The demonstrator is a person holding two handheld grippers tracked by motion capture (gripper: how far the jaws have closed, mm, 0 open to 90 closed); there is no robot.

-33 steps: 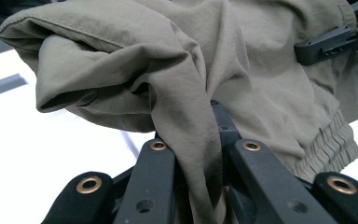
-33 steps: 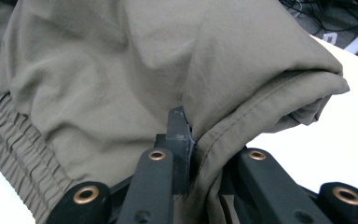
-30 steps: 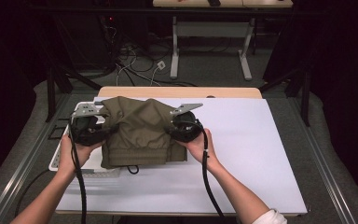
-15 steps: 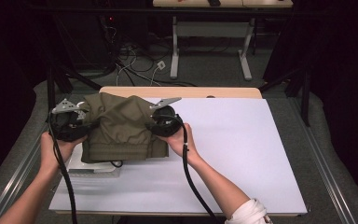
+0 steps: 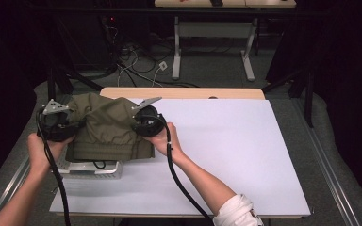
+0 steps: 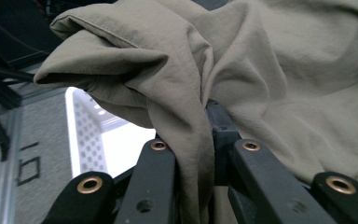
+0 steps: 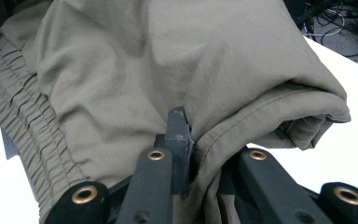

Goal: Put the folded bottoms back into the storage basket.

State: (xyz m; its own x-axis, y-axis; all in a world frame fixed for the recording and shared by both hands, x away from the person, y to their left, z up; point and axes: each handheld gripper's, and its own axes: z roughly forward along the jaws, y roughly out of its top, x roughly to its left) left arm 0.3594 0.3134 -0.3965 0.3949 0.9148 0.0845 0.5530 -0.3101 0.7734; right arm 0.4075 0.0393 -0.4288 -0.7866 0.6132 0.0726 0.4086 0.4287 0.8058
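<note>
Held over the basket (image 5: 89, 168): olive shorts (image 5: 107, 127), folded, pinched at one side in the left gripper (image 5: 55, 123), at the other in the right gripper (image 5: 147, 123), waistband nearest.

Olive-green garment (image 5: 106, 129), thin crinkled fabric, folded into rough rectangle. Gathered elastic band along edge nearest me, stitched hems at folded corners. Held up between my left tool (image 5: 56, 126) and my right tool (image 5: 146, 123), each clamped on bunch of cloth at one side. Lower edge hangs over white perforated basket (image 5: 89, 168) at left end of white worktop (image 5: 226, 141).
</note>
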